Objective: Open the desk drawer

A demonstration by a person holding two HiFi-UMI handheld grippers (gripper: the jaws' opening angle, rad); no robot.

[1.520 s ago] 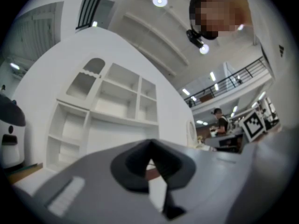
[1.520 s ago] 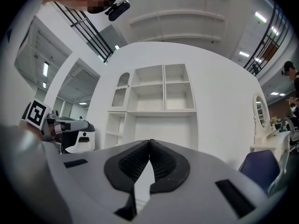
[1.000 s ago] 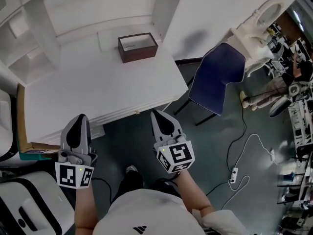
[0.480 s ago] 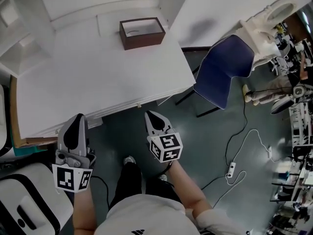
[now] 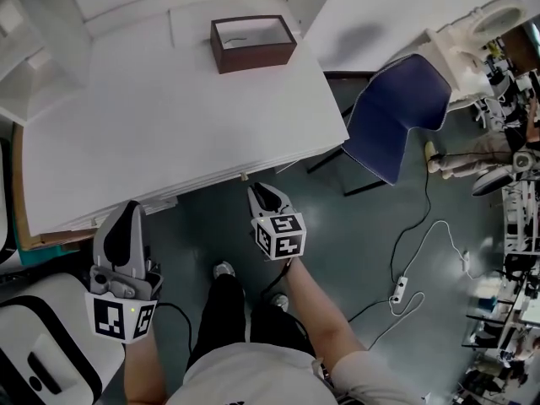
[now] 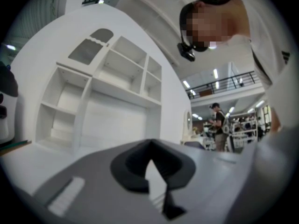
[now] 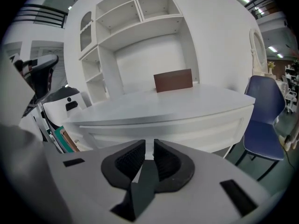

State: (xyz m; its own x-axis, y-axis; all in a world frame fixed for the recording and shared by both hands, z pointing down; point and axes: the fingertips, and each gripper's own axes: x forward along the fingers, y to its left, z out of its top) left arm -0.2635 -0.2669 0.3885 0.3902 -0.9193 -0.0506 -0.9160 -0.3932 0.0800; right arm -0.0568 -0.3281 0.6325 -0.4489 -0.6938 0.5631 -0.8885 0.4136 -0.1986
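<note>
The white desk (image 5: 169,116) has a shallow drawer front (image 7: 187,129) under its top, with a small knob (image 5: 244,176) at the front edge. My right gripper (image 5: 256,191) sits just in front of that knob, pointing at the drawer and tilted down. Its jaws (image 7: 148,154) are opening, a narrow gap shows, and nothing is between them. My left gripper (image 5: 127,207) hovers at the desk's front left edge, held level, its tips (image 6: 150,144) together and empty.
A brown open box (image 5: 252,42) stands at the back of the desk, and white shelves (image 7: 126,17) rise behind it. A blue chair (image 5: 392,116) is to the right, a white machine (image 5: 42,353) at bottom left, and a cable with power strip (image 5: 398,294) on the floor.
Both grippers have sunk along the desk's front. The right one dropped further and now sits close to the drawer knob. The left one moved only a little.
</note>
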